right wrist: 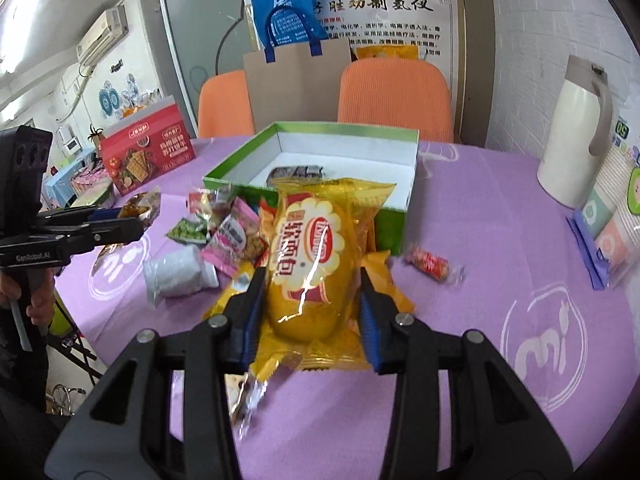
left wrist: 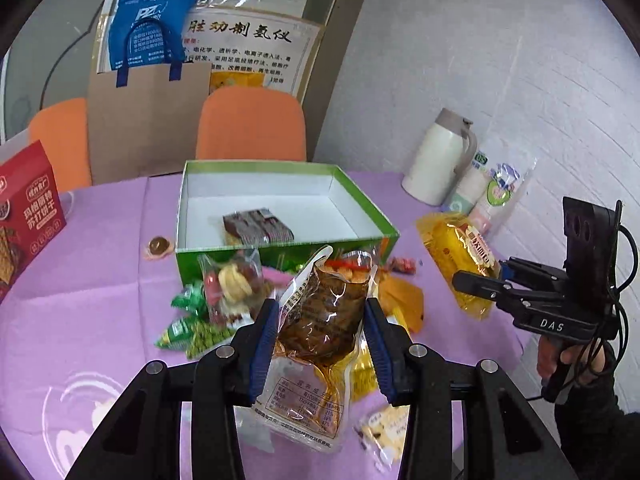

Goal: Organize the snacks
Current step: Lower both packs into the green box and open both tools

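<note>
My left gripper (left wrist: 320,308) is shut on a clear packet of brown food (left wrist: 324,312), held up above the purple tablecloth (left wrist: 100,264). My right gripper (right wrist: 313,276) is shut on a yellow bread packet (right wrist: 308,256), also lifted; in the left wrist view this gripper (left wrist: 480,284) carries the packet (left wrist: 460,252) at the right. Straight ahead stands the open green box (left wrist: 280,166) with a white inside and a dark packet (left wrist: 258,226) on its floor. Several loose snack packets (left wrist: 216,300) lie in front of the box.
A white thermos jug (left wrist: 436,160) and a sleeve of paper cups (left wrist: 492,192) stand at the back right. A red cracker box (left wrist: 28,216) sits at the left. A red candy (right wrist: 434,264) lies right of the box. Two orange chairs (left wrist: 252,124) stand behind the table.
</note>
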`<state>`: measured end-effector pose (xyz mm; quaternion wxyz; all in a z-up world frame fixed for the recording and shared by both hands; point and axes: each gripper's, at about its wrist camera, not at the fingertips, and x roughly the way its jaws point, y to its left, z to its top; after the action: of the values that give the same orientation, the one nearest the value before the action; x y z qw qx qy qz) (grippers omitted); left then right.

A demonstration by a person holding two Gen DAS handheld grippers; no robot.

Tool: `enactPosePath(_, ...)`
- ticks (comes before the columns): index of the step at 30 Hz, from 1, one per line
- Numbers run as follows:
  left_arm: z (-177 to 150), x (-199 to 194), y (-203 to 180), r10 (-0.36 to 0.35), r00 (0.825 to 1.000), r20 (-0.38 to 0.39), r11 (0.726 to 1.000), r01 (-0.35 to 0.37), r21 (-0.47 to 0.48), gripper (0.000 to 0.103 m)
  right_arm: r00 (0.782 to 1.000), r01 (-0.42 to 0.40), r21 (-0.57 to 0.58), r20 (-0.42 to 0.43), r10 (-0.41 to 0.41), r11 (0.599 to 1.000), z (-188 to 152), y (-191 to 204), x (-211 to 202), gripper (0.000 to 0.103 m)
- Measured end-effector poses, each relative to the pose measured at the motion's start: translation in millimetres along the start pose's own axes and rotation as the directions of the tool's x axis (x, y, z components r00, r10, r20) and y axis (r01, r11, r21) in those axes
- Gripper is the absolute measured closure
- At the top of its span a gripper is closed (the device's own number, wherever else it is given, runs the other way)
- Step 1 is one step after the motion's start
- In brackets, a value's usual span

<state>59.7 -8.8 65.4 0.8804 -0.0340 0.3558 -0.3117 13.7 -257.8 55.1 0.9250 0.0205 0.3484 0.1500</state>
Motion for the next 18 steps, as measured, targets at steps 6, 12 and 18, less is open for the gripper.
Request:
enactPosePath(6, 46, 40, 18, 0.049, 0.999, 0.012, 0.998, -0.048, -0.039, 0.06, 1.0, 0.002, 0.032, 0.003, -0.002, 0.999, 44, -8, 51, 0.06)
enactPosePath(12, 72, 87, 46, 0.091, 0.996, -0.023, 0.99, -0.092, -0.106, 0.059, 0.999, 0.025, 0.081, -0.027, -0.023, 0.996, 70, -26, 98, 0.06)
enactPosePath(18, 75, 123, 69, 0.145, 0.985, -0.09, 0.975, -0.158, -0.156, 0.059, 0.995, 0.038, 0.127, -0.1, -0.025, 0.991, 75, -45, 142, 0.06)
